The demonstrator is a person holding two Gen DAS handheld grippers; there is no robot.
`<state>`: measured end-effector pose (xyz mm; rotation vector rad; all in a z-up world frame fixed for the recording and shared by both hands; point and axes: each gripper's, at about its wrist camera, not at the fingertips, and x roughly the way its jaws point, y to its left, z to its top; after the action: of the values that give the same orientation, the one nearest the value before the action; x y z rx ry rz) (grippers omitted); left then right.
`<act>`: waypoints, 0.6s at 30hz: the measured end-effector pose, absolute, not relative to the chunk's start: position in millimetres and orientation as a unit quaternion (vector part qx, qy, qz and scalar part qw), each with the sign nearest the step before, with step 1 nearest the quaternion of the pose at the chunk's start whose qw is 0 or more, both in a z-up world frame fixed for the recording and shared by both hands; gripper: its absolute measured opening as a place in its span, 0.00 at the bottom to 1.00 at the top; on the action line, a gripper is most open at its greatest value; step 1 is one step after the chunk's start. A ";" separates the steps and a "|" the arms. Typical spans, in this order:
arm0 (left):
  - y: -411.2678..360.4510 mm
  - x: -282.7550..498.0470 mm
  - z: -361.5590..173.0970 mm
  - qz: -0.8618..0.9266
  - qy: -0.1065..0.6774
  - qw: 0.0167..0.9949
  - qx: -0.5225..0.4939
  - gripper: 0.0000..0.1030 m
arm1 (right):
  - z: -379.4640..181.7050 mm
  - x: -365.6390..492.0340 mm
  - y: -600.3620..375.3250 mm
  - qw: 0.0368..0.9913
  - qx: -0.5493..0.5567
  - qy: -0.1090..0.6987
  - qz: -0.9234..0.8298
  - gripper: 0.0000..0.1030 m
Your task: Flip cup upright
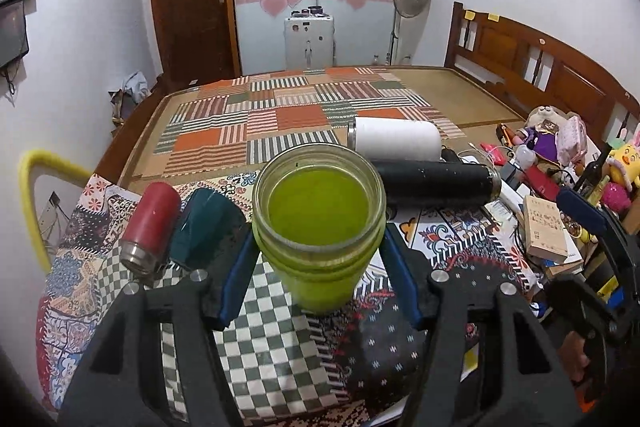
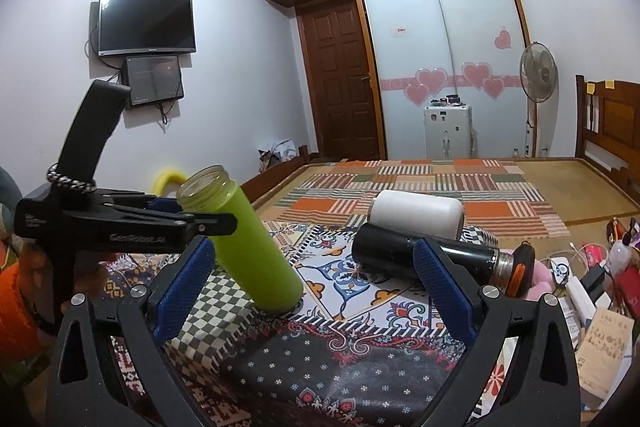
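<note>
A green cup with a clear open mouth stands tilted on the patterned cloth, its base down. My left gripper is shut on the green cup just below the rim, blue pads on both sides. In the right wrist view the green cup leans to the left, its base on the cloth, with the left gripper clamped on it. My right gripper is open and empty, close to the cloth, to the right of the cup.
A red cup and a teal cup lie on their sides at left. A black bottle and a white cup lie behind. Books and toys clutter the right. A bed with a patchwork mat lies beyond.
</note>
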<state>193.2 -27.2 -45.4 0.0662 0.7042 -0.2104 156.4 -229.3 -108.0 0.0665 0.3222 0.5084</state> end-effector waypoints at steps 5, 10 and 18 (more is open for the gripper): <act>-31.4 198.5 -48.7 -0.110 0.341 0.933 0.032 0.59 | -111.3 161.6 -225.9 0.956 0.026 0.164 0.243 0.97; -29.2 196.0 -51.1 -0.111 0.331 0.937 0.031 0.60 | -113.1 163.3 -224.6 0.955 0.027 0.167 0.244 0.97; -32.2 186.8 -56.8 -0.105 0.326 0.939 0.041 0.60 | -109.9 160.8 -223.3 0.956 0.028 0.168 0.240 0.97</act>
<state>186.8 -32.2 -56.8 0.0829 0.6649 -0.2143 160.8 -223.3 -109.9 0.0560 0.3408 0.4868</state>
